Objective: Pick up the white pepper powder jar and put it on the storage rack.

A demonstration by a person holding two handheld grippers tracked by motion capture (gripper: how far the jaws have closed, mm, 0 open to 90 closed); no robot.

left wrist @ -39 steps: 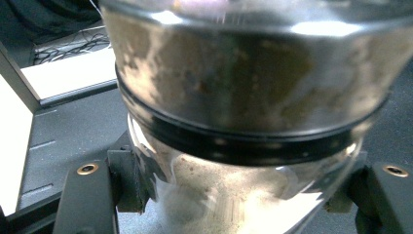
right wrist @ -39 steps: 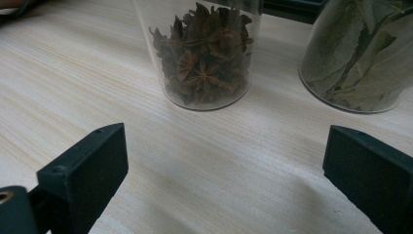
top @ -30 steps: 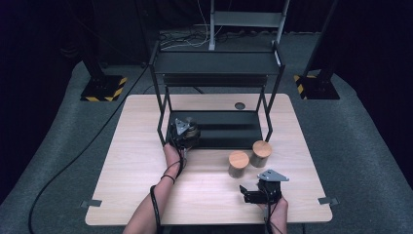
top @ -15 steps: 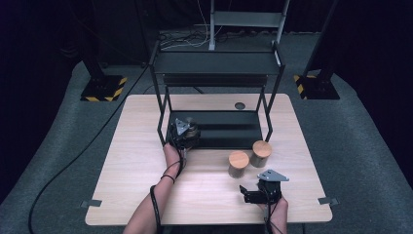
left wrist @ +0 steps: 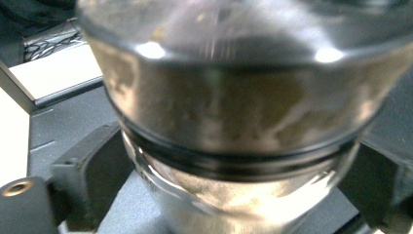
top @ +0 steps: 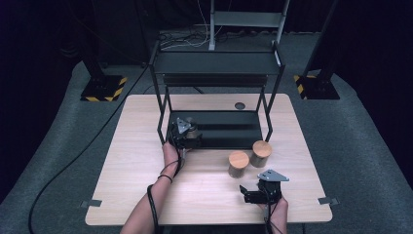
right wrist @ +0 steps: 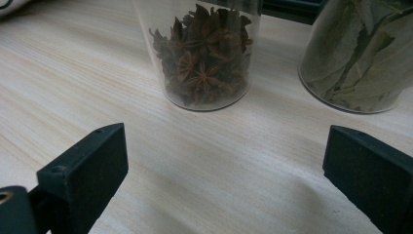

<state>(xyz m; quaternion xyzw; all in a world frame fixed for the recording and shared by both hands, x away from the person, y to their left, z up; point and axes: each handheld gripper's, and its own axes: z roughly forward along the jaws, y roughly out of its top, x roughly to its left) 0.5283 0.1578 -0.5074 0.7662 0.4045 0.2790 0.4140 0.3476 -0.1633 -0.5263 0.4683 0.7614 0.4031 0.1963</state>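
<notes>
Nearest the person, the right gripper [top: 249, 194] rests on the table [top: 126, 165] just short of the star anise jar [right wrist: 207, 53] and bay leaf jar [right wrist: 363, 58], jaws wide apart and empty. Beyond them, the left gripper [top: 187, 132] reaches level onto the black rack's bottom shelf [top: 229, 127]. Its jaws have just been opening around the spice jar [left wrist: 234, 126] standing there, which seems a release; backing out straight should come next.

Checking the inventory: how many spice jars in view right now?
3. One jar sits on the rack's lower shelf between the left gripper's jaws. The star anise jar and bay leaf jar stand on the table before the right gripper.
</notes>
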